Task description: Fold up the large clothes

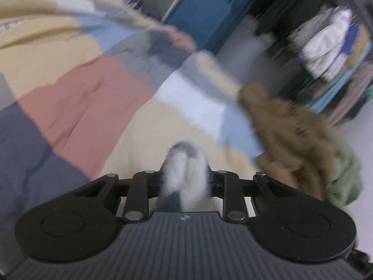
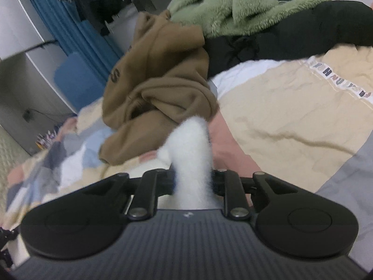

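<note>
A fluffy white garment with a grey edge [image 1: 184,163] is bunched up between the jaws of my left gripper [image 1: 186,179], which is shut on it. In the right wrist view another thick fold of the same kind of white fluffy cloth [image 2: 192,144] rises from the jaws of my right gripper [image 2: 193,182], also shut on it. The fabric hides the fingertips of both grippers. Both grippers hang over a patchwork quilt [image 1: 81,98] on a bed. The rest of the white garment is out of sight below the grippers.
A crumpled brown hoodie [image 2: 163,74] lies just beyond the right gripper, with a green fleece [image 2: 233,4] and a black garment [image 2: 291,35] piled behind it. A blue chair [image 2: 74,77] and a clothes rack [image 1: 326,46] stand past the bed's edge.
</note>
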